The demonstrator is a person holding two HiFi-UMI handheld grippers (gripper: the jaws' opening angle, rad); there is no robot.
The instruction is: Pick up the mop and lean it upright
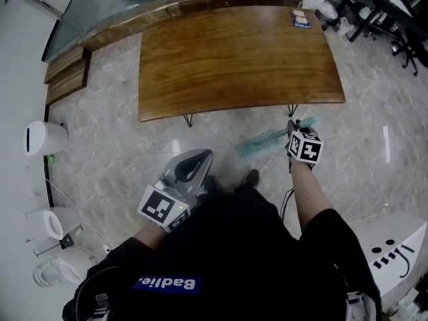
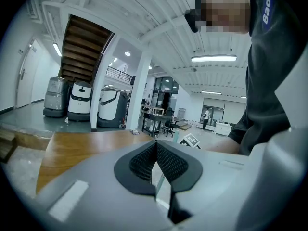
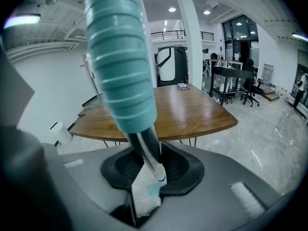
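Right claw (image 3: 147, 161) is clamped on the mop (image 3: 121, 57), pads squeezing the metal shaft just under the teal grip; in the head view that's around 3 o'clock, over the floor (image 1: 127, 154) just off the counter (image 1: 234, 59); left claw (image 2: 156, 159) is closed up, nothing in it.

One mop (image 3: 120, 61), one wooden table (image 1: 234, 59), one booklet (image 1: 301, 19), two claws, left claw (image 2: 156, 150) and right claw (image 3: 147, 153), three floor machines (image 2: 79, 100)

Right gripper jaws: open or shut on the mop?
Shut on the mop handle: the right gripper clamps its metal pole, just below the teal grip.
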